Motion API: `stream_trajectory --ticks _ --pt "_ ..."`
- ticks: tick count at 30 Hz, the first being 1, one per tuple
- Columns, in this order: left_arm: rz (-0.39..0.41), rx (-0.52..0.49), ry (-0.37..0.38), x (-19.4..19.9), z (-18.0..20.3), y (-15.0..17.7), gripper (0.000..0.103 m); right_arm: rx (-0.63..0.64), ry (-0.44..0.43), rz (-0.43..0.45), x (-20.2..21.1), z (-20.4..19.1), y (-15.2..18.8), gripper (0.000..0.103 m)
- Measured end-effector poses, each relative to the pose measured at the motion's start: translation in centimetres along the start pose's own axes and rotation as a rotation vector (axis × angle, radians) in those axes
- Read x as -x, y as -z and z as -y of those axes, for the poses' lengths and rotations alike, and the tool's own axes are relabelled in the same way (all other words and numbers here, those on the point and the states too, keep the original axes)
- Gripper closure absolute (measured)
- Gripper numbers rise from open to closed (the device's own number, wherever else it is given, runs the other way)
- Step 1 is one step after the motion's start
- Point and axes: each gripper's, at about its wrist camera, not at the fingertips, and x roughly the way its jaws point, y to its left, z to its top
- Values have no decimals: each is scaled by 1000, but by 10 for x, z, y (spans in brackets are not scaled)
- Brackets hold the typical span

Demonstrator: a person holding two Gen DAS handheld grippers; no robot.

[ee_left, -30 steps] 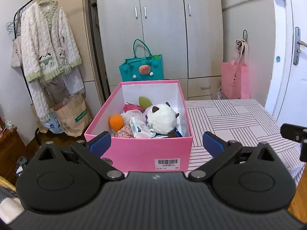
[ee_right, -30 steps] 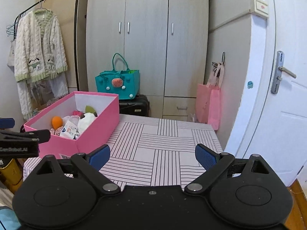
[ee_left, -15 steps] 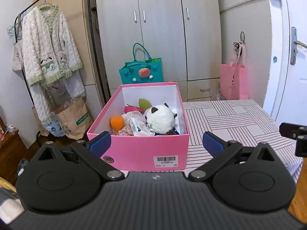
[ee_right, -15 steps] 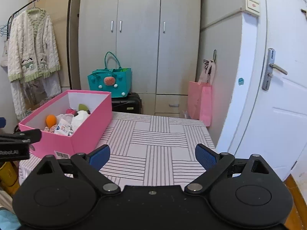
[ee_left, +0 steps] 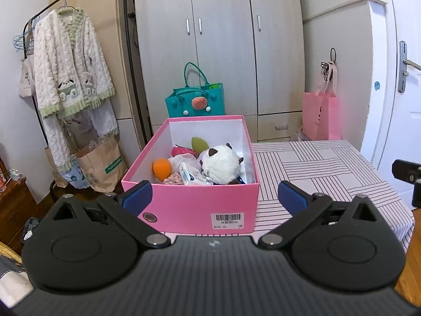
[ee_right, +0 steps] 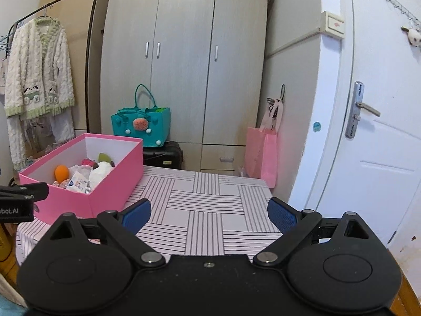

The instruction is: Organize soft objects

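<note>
Left tongs (ee_left: 214,194): wide apart and holding nothing. They sit low in front of the box, near its short front wall.
Right tongs (ee_right: 209,212): wide apart too, with nothing between the blue pads (ee_right: 281,214). They hang over the bare striped part of the counter, well apart from the box.
Pink cardboard box (ee_left: 200,205): open on top, white inside. It stands on the counter; from the right tongs it is at about 10 o'clock.
Soft things: all inside the box. A round white plush toy with dark ears (ee_left: 221,164) lies at the front right. An orange soft ball (ee_left: 162,168) is at the left wall. A green egg-shaped sponge (ee_left: 199,143) and a pink soft thing (ee_left: 181,149) are toward the back. A small white packet with blue print (ee_left: 188,175) lies in the middle front.
Counter with a pink striped cloth (ee_right: 210,210): the box stands on its left side.
Teal bag with a handle (ee_left: 196,102): behind the box, at 12 o'clock from the left tongs.
</note>
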Motion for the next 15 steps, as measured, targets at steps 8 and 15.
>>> stream_trajectory --ticks 8,15 --pt "35 -21 -26 1 3 3 0 -15 -9 -5 -2 3 5 6" --pt "78 -36 -27 6 6 5 0 -32 -13 -2 -4 5 6 6"
